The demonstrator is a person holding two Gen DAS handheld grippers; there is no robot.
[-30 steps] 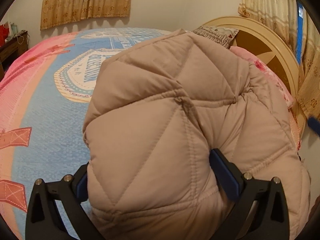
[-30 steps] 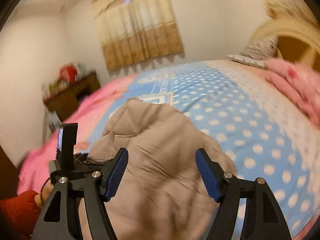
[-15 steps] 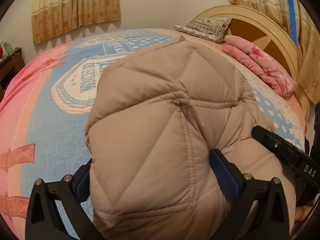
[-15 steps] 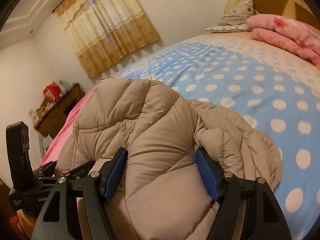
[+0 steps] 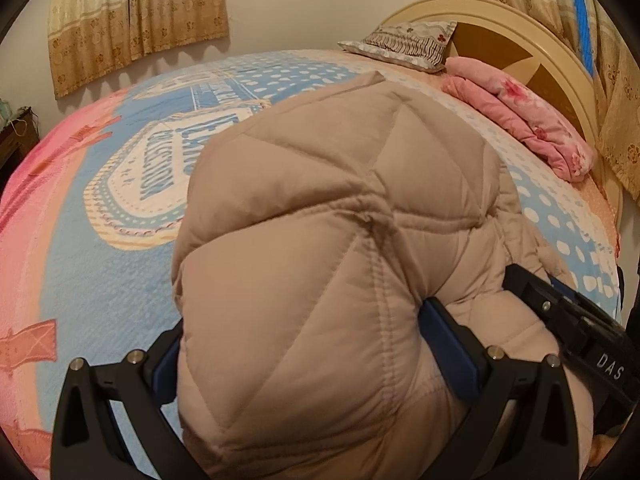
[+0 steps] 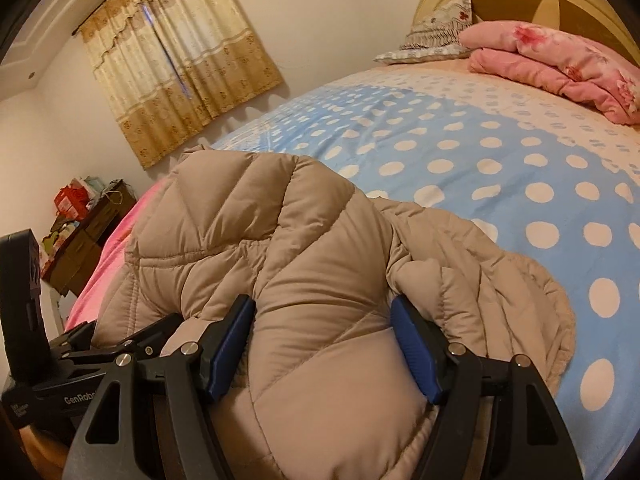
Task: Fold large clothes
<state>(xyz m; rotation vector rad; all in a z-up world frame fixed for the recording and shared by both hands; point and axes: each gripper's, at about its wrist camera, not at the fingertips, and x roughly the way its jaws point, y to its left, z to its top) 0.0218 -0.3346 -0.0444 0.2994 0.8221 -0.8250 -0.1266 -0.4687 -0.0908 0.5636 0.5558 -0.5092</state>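
Puffy tan coat (image 5: 340,280) sits bunched on the bed (image 6: 500,184). Left gripper (image 5: 304,344) squeezes it tight. Right gripper (image 6: 324,344) squeezes it too.

Warm dim indoor light, sharp focus, fisheye bending, dark corners

- Blue bedspread with white polka dots and pink edge (image 6: 500,168) covers the bed.
- Folded pink floral quilt (image 6: 560,68) and patterned grey pillow (image 5: 404,42) lie at the cream wooden headboard (image 5: 516,44).
- Beige patterned curtains (image 6: 176,68) hang behind the far edge.
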